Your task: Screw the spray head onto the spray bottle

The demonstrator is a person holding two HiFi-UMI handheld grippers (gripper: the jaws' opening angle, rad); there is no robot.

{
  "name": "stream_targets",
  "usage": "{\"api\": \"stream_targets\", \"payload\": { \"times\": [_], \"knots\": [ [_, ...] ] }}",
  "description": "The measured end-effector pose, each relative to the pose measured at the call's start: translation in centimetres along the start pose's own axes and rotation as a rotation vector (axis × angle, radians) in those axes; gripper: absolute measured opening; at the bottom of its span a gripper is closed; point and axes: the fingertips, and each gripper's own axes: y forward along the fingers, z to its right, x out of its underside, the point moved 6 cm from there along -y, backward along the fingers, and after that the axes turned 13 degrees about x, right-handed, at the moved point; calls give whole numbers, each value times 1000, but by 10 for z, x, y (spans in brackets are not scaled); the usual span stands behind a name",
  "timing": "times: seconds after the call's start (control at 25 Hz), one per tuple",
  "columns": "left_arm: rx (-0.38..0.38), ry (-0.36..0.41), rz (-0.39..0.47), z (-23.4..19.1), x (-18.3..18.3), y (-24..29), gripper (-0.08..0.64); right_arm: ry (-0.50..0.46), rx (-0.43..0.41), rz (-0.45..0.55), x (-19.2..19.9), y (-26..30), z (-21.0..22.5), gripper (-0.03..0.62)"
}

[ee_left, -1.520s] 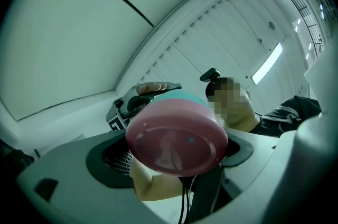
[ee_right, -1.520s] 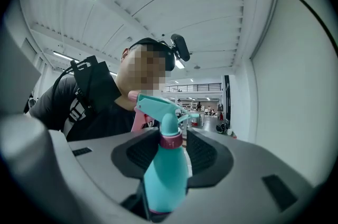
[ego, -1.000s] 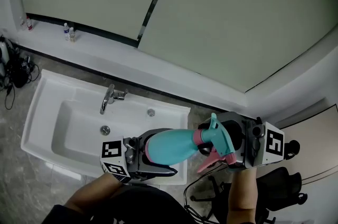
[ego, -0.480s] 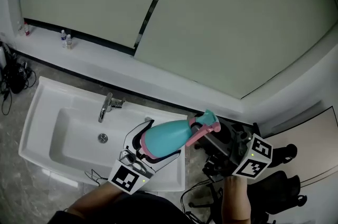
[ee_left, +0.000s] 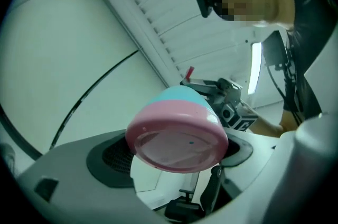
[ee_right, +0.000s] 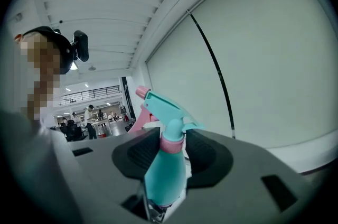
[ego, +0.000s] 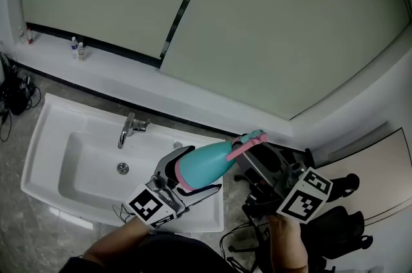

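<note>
Fingers (ee_left: 108, 157) of your left gripper (ego: 192, 173) stand wide and clamp the round pink base of the teal plastic spray bottle (ego: 207, 162). You hold that bottle aloft and tilted over the right end of the white rectangular sink (ego: 40, 149), its nozzle end up and to the right. On its neck sits the teal spray head with pink trigger (ee_right: 161, 106), seemingly seated, though the thread is hidden. Your right gripper (ee_right: 172, 148) pinches the pink collar just under that head, with its pads close together.
</note>
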Motion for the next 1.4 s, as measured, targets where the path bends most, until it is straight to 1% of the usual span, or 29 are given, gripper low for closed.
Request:
{"api": "stream_targets", "payload": {
  "times": [0.08, 0.2, 0.36, 0.44, 0.6, 0.68, 0.72, 0.88, 1.04, 1.16, 1.24, 1.32, 1.4],
  "knots": [
    [29, -62, 28, 1, -1, 0, 454, -5, 9, 12, -1, -2, -1, 132],
    [83, -126, 77, 5, -4, 1, 454, -12, 8, 29, -3, -9, -5, 132],
    [191, -231, 160, 8, -7, 3, 454, -45, -18, 32, -7, -16, -14, 132],
    [237, -267, 197, 10, -8, 4, 454, -62, -35, 24, -10, -19, -20, 132],
    [293, -295, 236, 12, -12, 6, 454, -49, -68, 7, -13, -24, -25, 140],
    [306, -316, 259, 10, -13, 5, 453, -47, -80, 1, -12, -24, -27, 204],
    [310, -324, 266, 9, -14, 4, 453, -47, -92, -4, -11, -24, -28, 216],
    [325, -331, 258, 11, -15, 3, 453, -56, -153, -22, -5, -30, -32, 216],
    [356, -361, 257, 11, -17, 1, 453, -62, -262, -17, -3, -47, -24, 216],
    [405, -414, 262, 13, -18, 0, 453, -119, -309, 24, -11, -62, -3, 216],
    [438, -471, 272, 15, -18, 0, 453, -188, -345, 50, -25, -66, 8, 216],
    [462, -536, 282, 18, -16, 3, 453, -292, -414, 28, -38, -66, 7, 216],
    [482, -590, 287, 21, -14, 7, 453, -422, -476, -38, -43, -60, -4, 216]
  ]
}}
